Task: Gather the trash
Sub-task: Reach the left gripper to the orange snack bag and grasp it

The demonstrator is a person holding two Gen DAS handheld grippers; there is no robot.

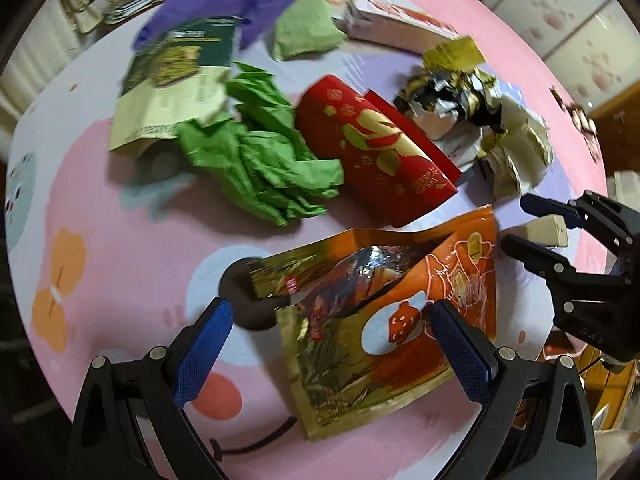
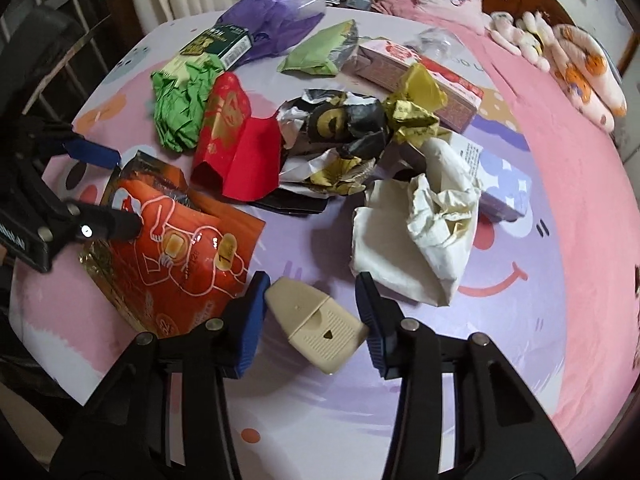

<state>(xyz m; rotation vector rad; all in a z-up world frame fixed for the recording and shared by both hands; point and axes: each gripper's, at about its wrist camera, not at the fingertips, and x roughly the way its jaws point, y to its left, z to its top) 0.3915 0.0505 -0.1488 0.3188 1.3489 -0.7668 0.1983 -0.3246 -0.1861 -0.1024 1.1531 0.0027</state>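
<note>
Both our tongs low over bed: left tongs [image 1: 328,328] wide apart astride orange packet [image 1: 400,312]; right tongs [image 2: 312,316] part-open around beige plug [image 2: 316,320], grip unclear.

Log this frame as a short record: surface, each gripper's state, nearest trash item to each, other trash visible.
surface: bed sheet, pink and lilac with cartoon prints
left gripper: open, jaws either side of the orange and gold foil snack bag
right gripper: jaws around a small beige plastic case; contact unclear
near right: crumpled white paper bag
other trash: crumpled green paper, red envelope with gold print, black and gold crumpled wrapper, purple plastic bag, pink and red carton
</note>
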